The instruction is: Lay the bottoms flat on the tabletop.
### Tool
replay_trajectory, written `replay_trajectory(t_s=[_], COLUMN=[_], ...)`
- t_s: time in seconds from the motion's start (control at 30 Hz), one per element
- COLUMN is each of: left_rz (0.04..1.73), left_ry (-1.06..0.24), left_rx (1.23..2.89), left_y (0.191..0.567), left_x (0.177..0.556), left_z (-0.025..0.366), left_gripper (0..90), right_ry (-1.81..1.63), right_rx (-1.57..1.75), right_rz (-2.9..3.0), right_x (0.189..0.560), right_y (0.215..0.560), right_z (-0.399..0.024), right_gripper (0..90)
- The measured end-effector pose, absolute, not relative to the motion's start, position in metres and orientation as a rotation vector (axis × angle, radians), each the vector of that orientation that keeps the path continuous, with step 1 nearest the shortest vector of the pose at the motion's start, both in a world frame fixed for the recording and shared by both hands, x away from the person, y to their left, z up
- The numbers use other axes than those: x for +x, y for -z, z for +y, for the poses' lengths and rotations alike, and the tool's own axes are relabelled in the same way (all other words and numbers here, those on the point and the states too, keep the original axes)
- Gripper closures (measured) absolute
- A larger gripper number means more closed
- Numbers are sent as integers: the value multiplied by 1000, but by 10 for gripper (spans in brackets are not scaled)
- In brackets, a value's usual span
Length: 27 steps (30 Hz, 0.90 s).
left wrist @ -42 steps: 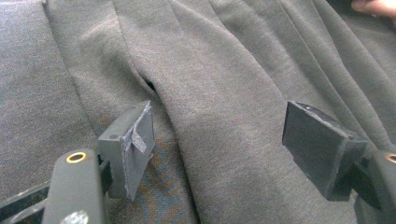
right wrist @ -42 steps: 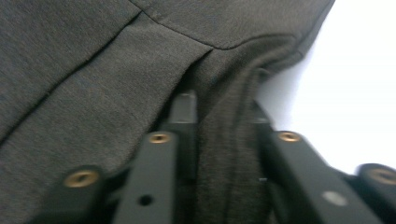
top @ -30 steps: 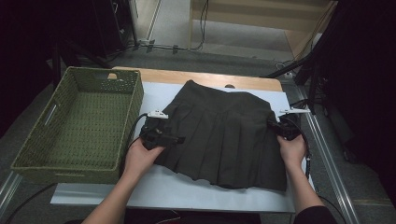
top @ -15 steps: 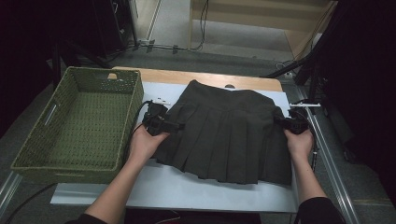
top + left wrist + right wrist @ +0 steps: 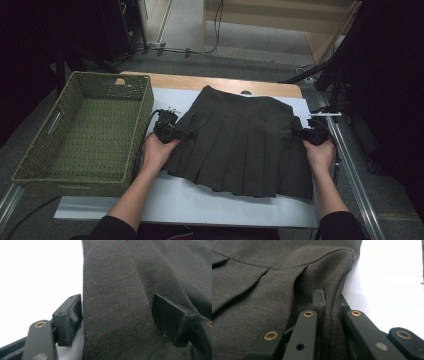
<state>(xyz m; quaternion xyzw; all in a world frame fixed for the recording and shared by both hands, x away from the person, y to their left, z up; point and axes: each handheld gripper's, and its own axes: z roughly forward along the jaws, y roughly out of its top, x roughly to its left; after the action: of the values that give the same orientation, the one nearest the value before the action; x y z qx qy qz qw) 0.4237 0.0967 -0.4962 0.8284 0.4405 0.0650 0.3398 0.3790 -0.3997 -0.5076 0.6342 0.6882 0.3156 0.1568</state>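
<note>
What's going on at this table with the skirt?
A person works a dark pleated skirt that lies flat on the white sheet, a gripper in each hand. The right gripper is clamped on the skirt's right edge. The left gripper straddles the left edge; its jaws have just been closing with the cloth between them but stand apart. A green woven basket sits to the left.

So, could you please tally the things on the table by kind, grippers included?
Pleated dark skirt: 1
Green woven basket: 1
White sheet under the skirt: 1
Grippers: 2, the left gripper and the right gripper
Total: 5
</note>
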Motion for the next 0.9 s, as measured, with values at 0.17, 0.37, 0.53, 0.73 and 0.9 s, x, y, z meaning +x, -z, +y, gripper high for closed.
replay_trajectory(t_s=[0.17, 0.37, 0.53, 0.73, 0.9], left_rz=[1192, 1232, 1244, 1193, 1137], left_ry=[-136, -82, -74, -97, -188], left_rx=[2122, 2126, 2112, 2073, 2115], left_y=[498, 494, 489, 481, 467], left_x=[407, 391, 374, 375, 384], left_z=[95, 100, 104, 102, 94], left_gripper=[722, 834, 838, 621, 436], right_ry=[-899, -883, -904, -910, -930], right_rx=[1821, 1809, 1806, 1794, 1819], right_rz=[1971, 1978, 1973, 1992, 1988], right_x=[381, 387, 397, 399, 389], right_y=[508, 504, 492, 493, 502], right_z=[-400, -400, -401, -399, -406], right_gripper=[821, 820, 820, 799, 773])
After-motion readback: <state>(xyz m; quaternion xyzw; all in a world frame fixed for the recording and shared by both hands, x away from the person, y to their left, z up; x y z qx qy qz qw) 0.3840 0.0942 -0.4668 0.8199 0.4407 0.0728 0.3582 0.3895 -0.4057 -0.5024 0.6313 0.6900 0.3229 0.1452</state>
